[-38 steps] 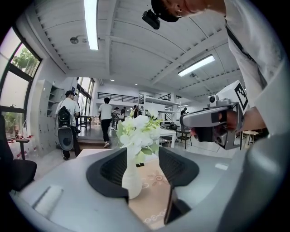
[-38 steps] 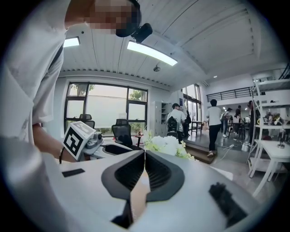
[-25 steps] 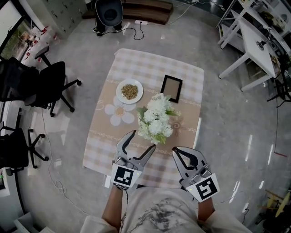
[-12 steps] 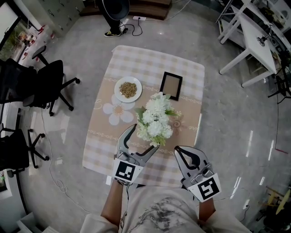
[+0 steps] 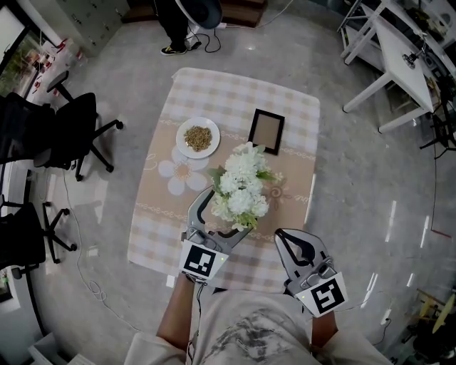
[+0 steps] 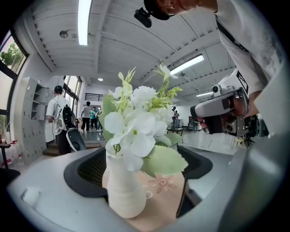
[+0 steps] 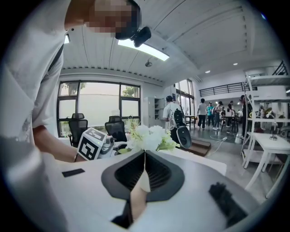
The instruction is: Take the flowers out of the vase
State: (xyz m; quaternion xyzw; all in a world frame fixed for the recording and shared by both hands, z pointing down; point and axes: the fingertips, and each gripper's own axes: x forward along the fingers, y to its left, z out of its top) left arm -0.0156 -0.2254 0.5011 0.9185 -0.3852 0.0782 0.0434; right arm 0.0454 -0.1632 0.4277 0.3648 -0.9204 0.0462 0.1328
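White flowers [image 5: 241, 187] with green leaves stand in a cream vase [image 6: 123, 190] on the checked table [image 5: 235, 93]; in the head view the blooms hide the vase. My left gripper [image 5: 229, 210] is open and its jaws have just been opening. They stand on either side of the vase without touching it. In the left gripper view the flowers [image 6: 136, 122] fill the space between the jaws. My right gripper [image 5: 283, 237] is shut on nothing, near the table's front edge to the right of the vase. From the right gripper view the flowers [image 7: 147, 138] show beyond the closed jaws.
A white plate of seeds [image 5: 197, 137] and a dark picture frame [image 5: 266, 131] lie behind the vase. Black office chairs [image 5: 71, 128] stand to the left, white desks [image 5: 399, 57] at the right. A person [image 5: 174, 21] stands beyond the table's far end.
My left gripper has moved forward to the vase and its jaws have spread wider, now flanking it. The right gripper has stayed put. The person at the far end has shifted.
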